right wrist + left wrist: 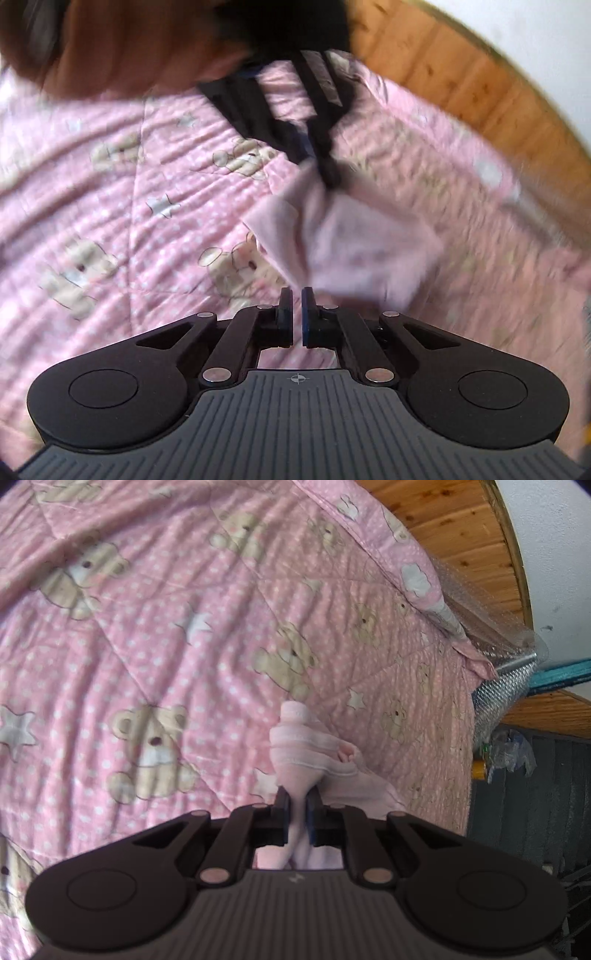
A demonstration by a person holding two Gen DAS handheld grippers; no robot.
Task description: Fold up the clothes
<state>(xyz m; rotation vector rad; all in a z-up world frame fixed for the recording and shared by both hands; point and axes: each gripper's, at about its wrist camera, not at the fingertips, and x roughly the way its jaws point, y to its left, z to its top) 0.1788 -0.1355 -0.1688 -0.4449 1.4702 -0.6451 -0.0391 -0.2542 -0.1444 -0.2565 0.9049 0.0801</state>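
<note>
The teddy-bear quilt [166,646] is lying under the pink garment [295,771] my left gripper [296,801] is pinching; my right gripper [296,299], beside it, is holding its 2 fingers closed on nothing.

no readable text, label, brand or number shows in either view.

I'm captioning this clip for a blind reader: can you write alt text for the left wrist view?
The left claw pinches a bunched pale pink garment between its fingers, holding it over a pink quilt printed with teddy bears and stars. A wooden headboard and a white wall curve along the upper right edge.
</note>
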